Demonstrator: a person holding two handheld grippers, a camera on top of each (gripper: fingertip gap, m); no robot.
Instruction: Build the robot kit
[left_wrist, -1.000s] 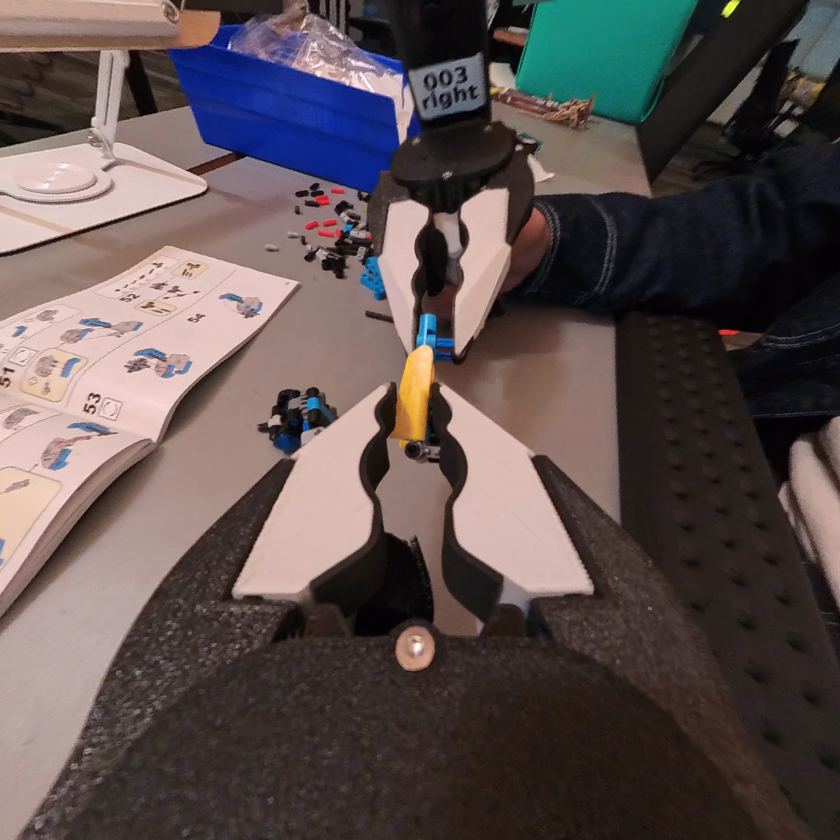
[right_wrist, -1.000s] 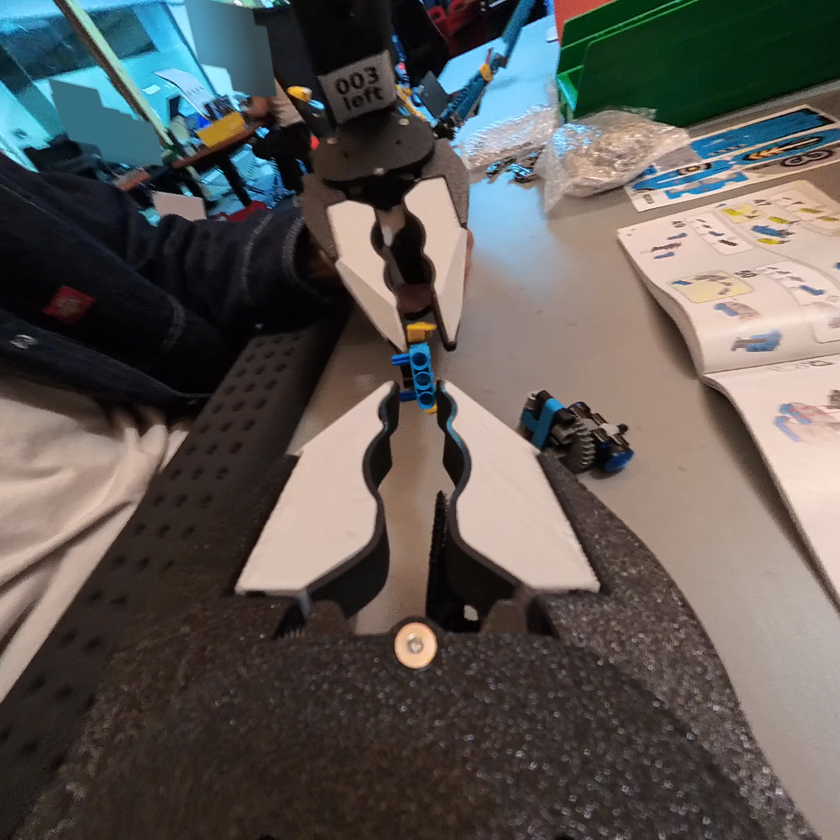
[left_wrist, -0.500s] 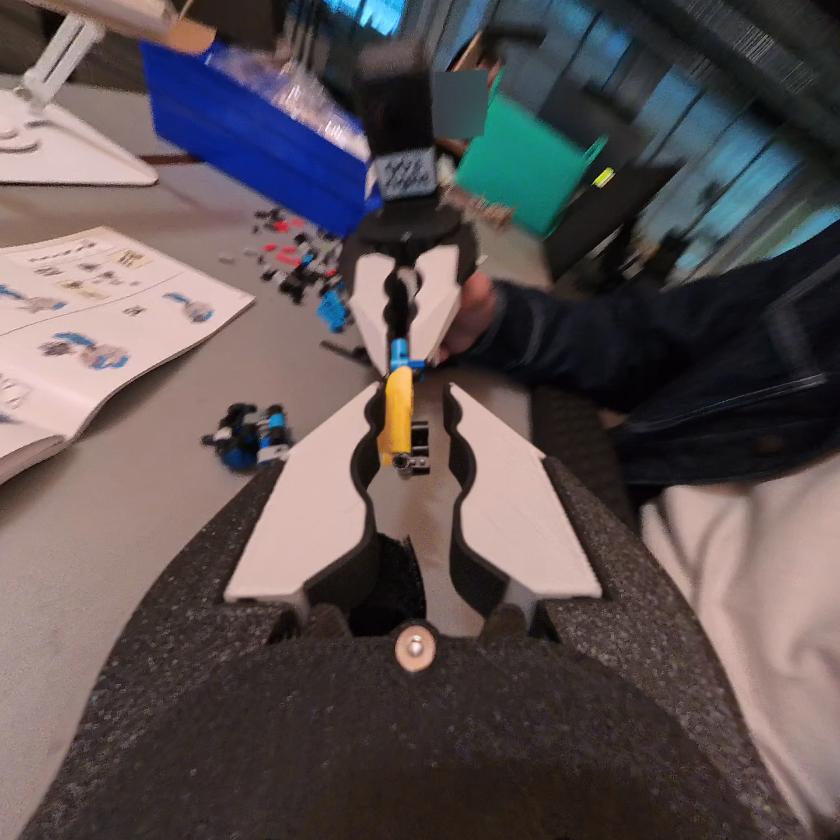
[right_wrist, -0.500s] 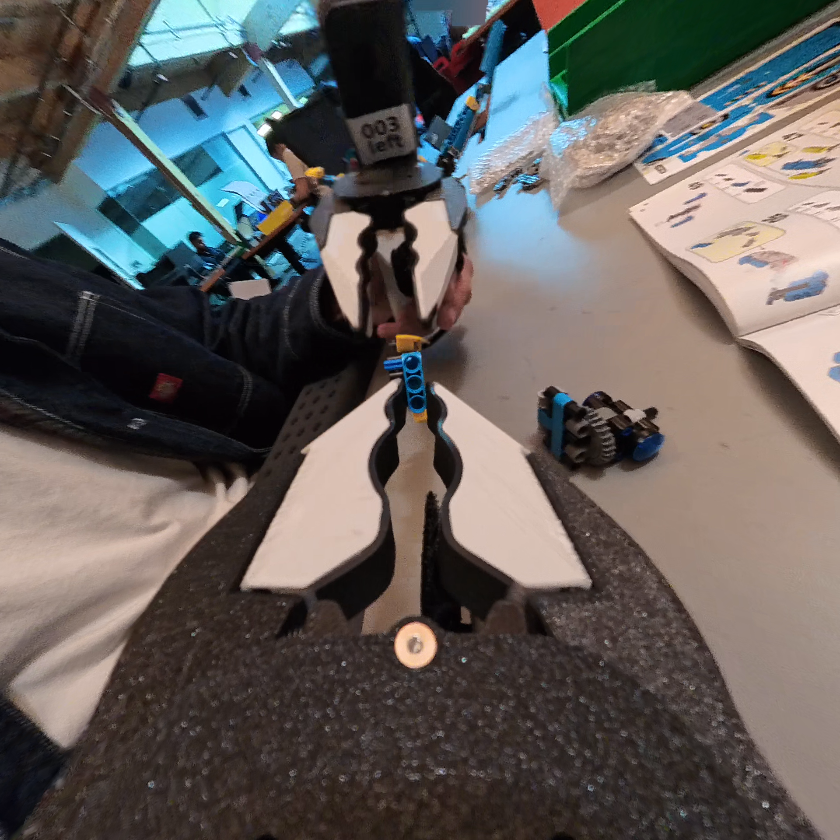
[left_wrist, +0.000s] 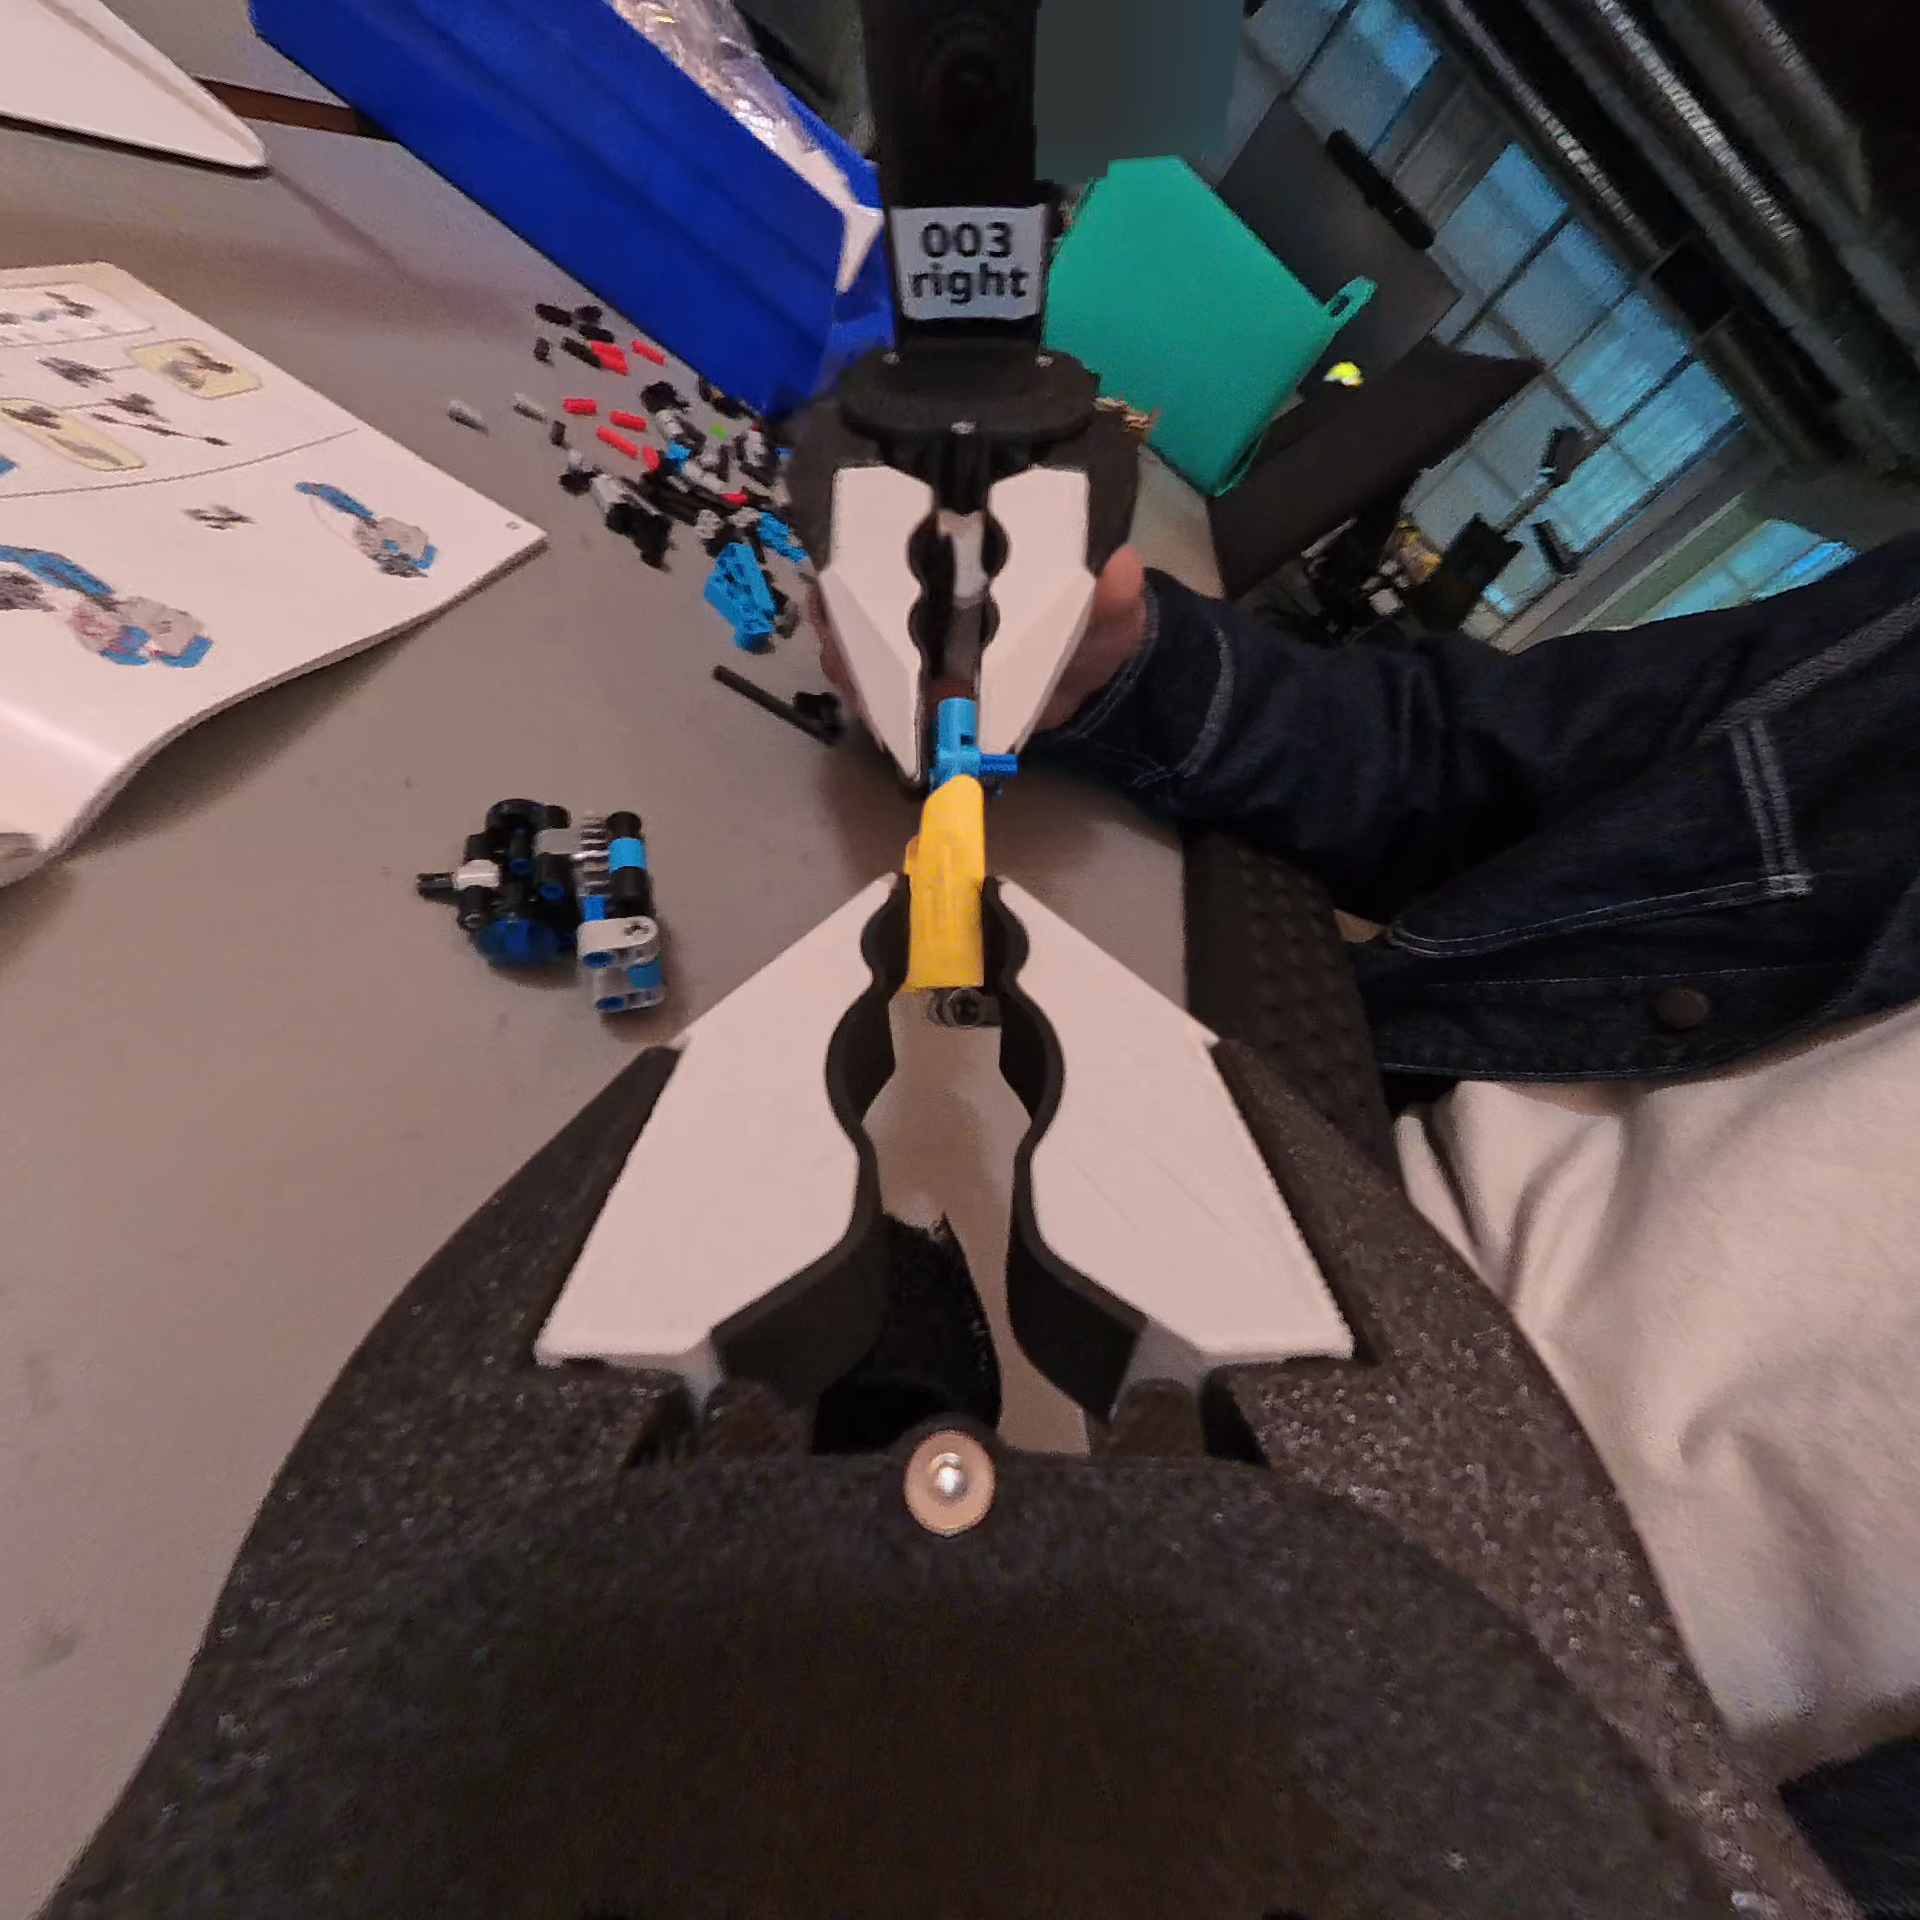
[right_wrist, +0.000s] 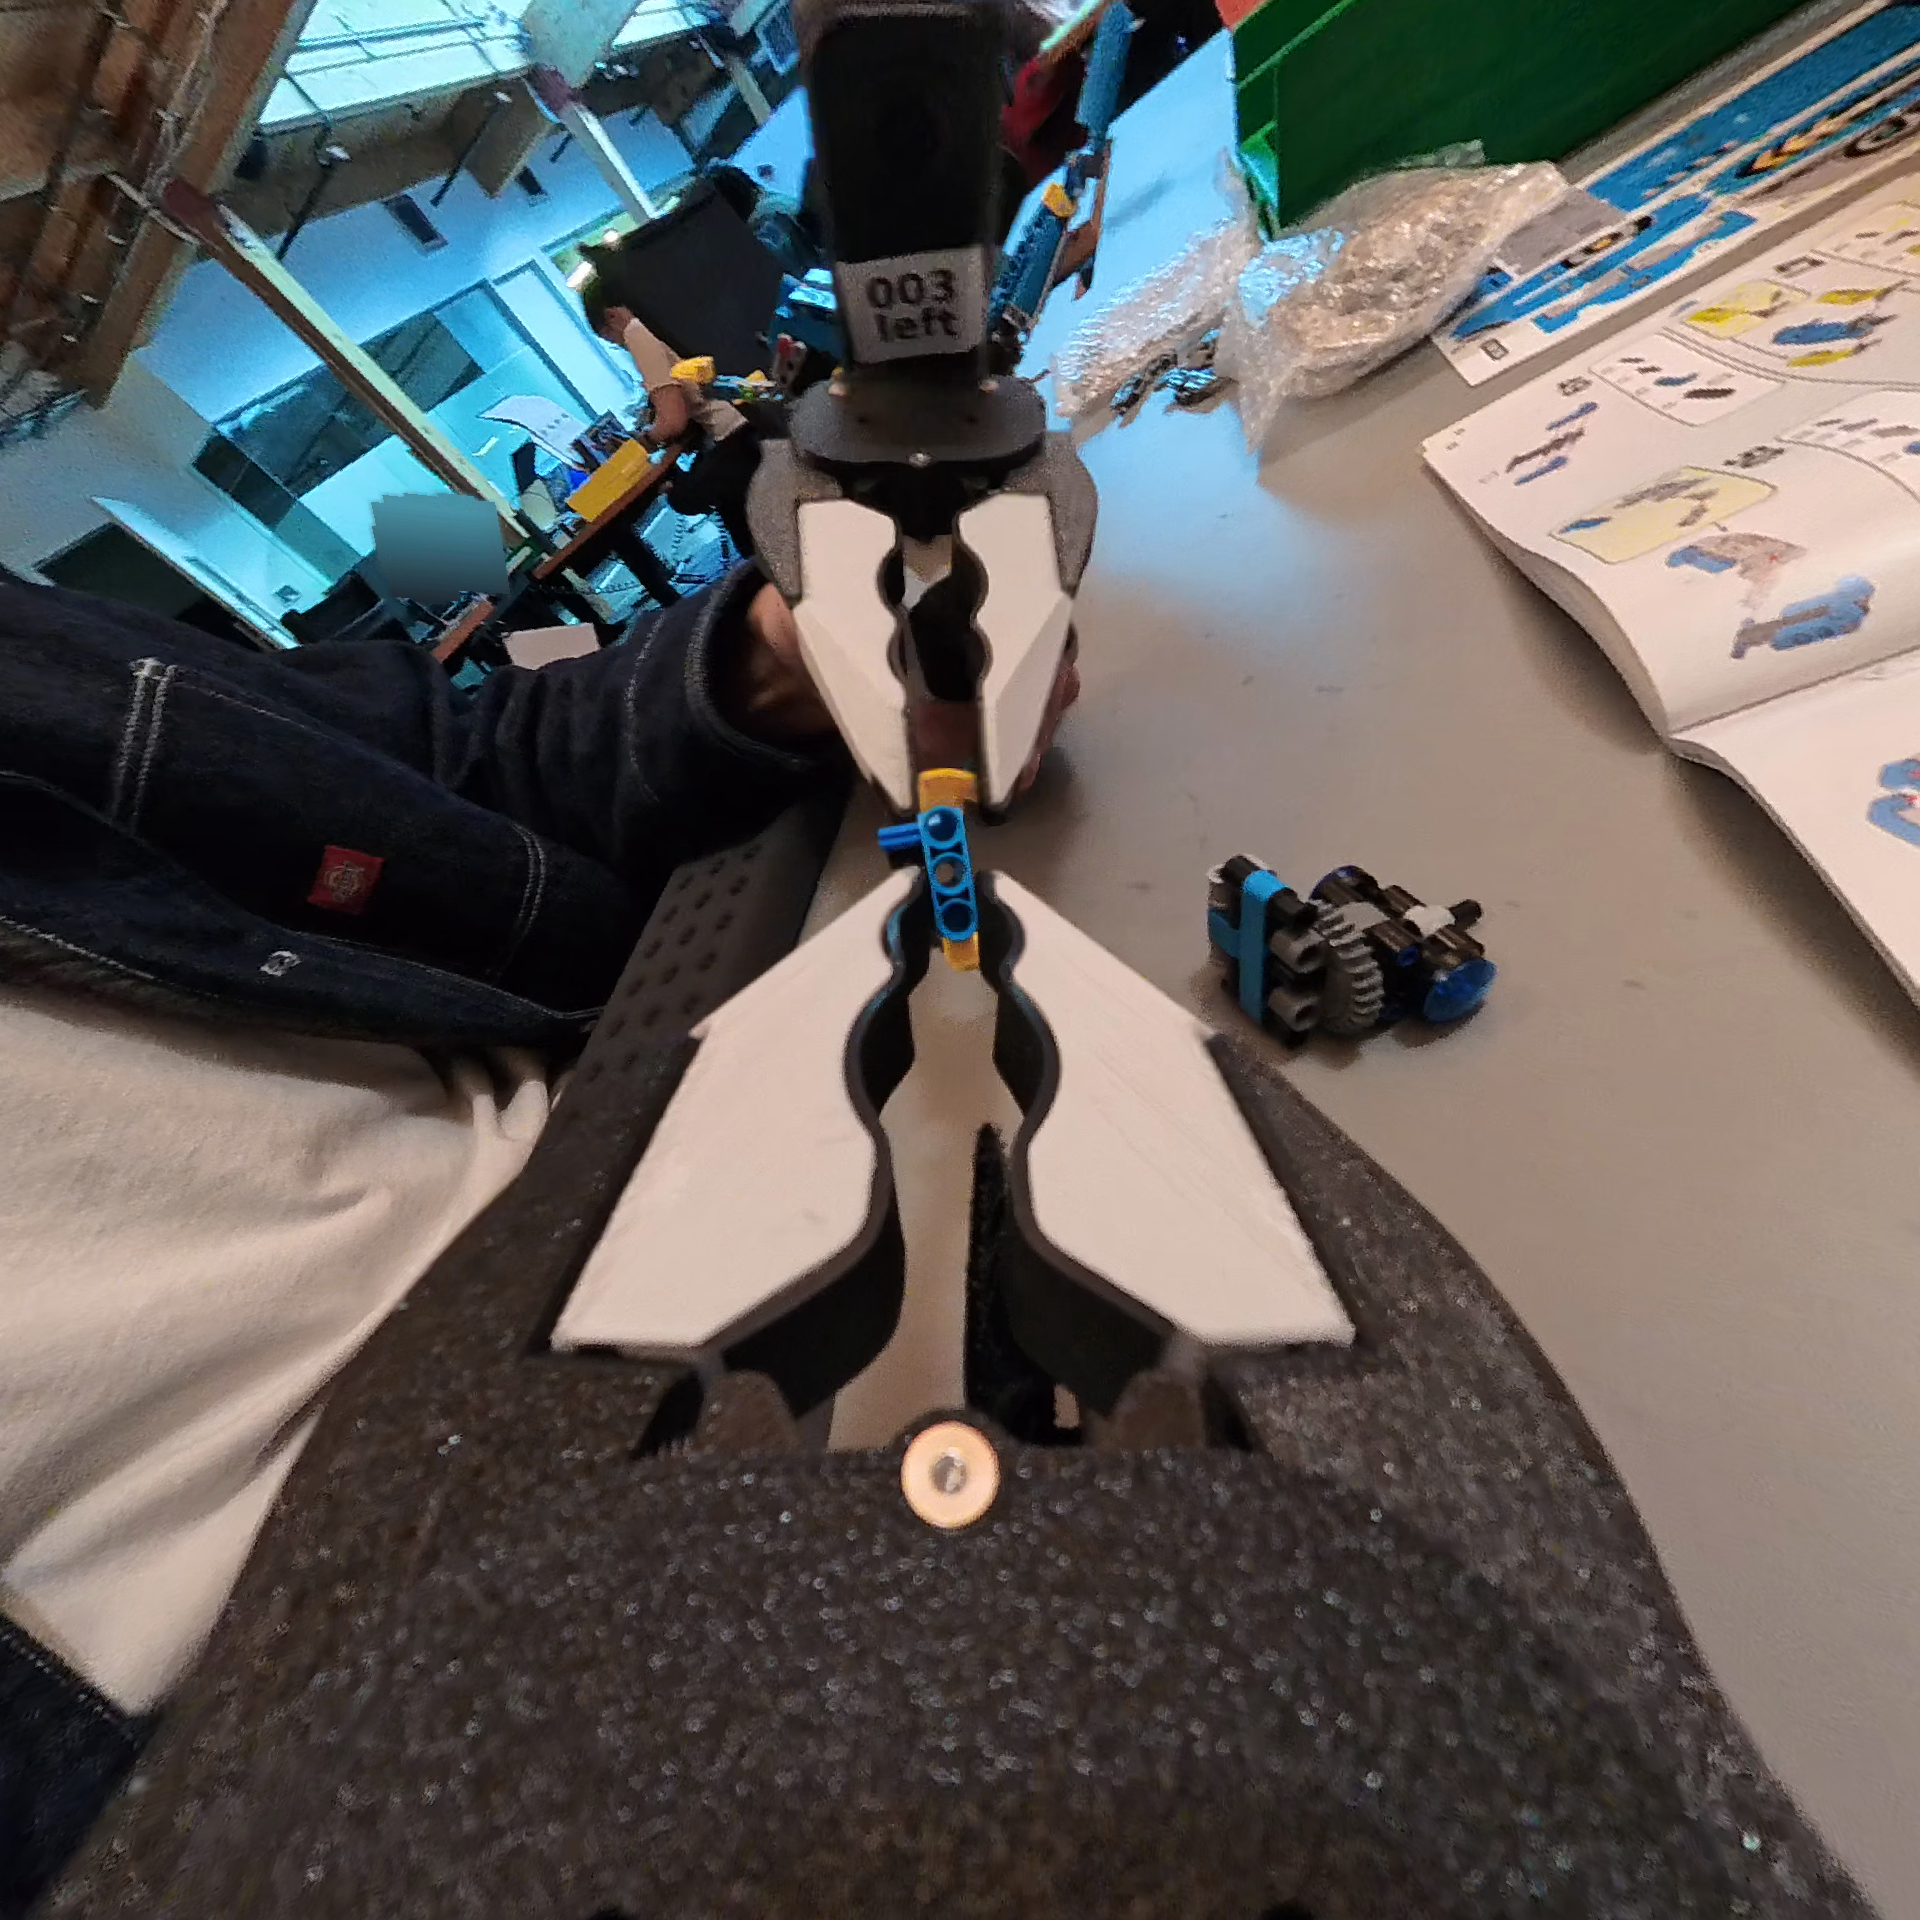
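My left gripper (left_wrist: 940, 883) jaws pinch the yellow piece (left_wrist: 943, 896), my right gripper (right_wrist: 943, 883) jaws pinch the blue beam (right_wrist: 950, 875), both long axes in line tip-to-tip, touching, above the bench (left_wrist: 260, 1091) near edge.

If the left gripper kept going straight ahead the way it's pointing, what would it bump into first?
Most likely the right gripper, tip to tip with it. The left gripper holds a yellow plastic building piece that already meets the small blue pin-hole beam pinched by the right, so almost no gap seems left.
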